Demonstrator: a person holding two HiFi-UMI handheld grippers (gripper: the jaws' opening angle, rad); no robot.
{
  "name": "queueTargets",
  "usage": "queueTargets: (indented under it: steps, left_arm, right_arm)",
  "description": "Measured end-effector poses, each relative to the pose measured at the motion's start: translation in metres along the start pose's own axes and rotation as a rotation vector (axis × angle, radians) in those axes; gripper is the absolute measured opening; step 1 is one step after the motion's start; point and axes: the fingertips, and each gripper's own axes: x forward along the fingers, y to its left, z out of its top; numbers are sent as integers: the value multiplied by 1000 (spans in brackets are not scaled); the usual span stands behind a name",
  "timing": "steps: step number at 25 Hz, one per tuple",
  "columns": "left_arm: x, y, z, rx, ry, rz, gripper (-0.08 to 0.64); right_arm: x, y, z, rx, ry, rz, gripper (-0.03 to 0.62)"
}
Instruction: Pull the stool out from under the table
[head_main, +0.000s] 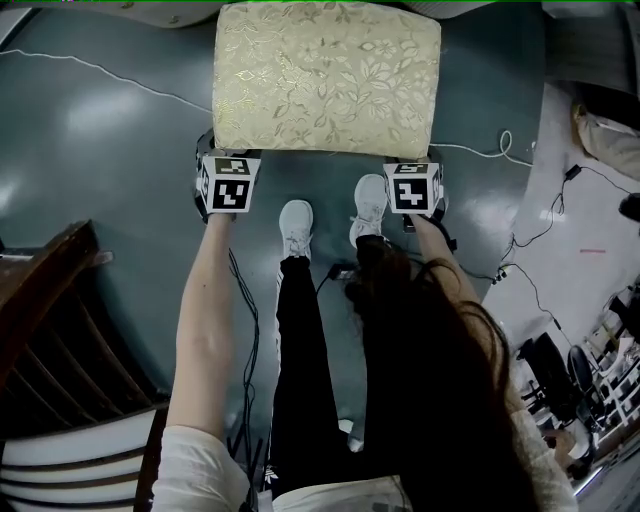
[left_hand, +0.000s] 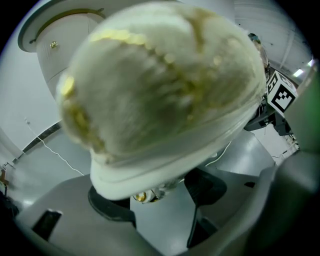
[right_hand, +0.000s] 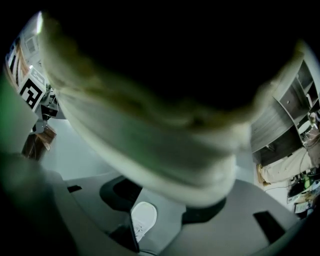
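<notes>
1. Stool: stands on the grey floor straight ahead of my shoes, its near edge between my two grippers. Its far edge meets the top of the head view, and its legs are hidden beneath the seat.
2. Seat: a rectangular cushion in pale cream-gold cloth with a leaf-and-flower pattern and a plain pale band round the rim. A small gold fitting shows under the left corner.
3. Left gripper: my jaws are clamped on the near left corner of the cushion, which fills the gap between them.
4. Right gripper: my jaws are spread wide, grasping the near right corner. The cushion top is lost in black shadow in this gripper's view.
5. Shelving: at the edge of the right gripper view, contents too small to tell.
6. Cable: thin and white, lying on the floor left of the stool.
</notes>
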Motion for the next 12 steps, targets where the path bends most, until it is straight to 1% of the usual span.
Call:
queueTargets:
  steps: [4, 8, 12]
  left_arm:
    - [1, 0, 0, 9, 23, -11, 334]
    - [-1, 0, -2, 6, 45, -9, 334]
    - [-2, 1, -1, 1, 50, -6, 334]
  right_arm:
    - [-3, 2, -4, 19, 17, 0, 247]
    - [-4, 3, -4, 17, 26, 6, 247]
    - [-3, 2, -3, 4, 30, 11, 249]
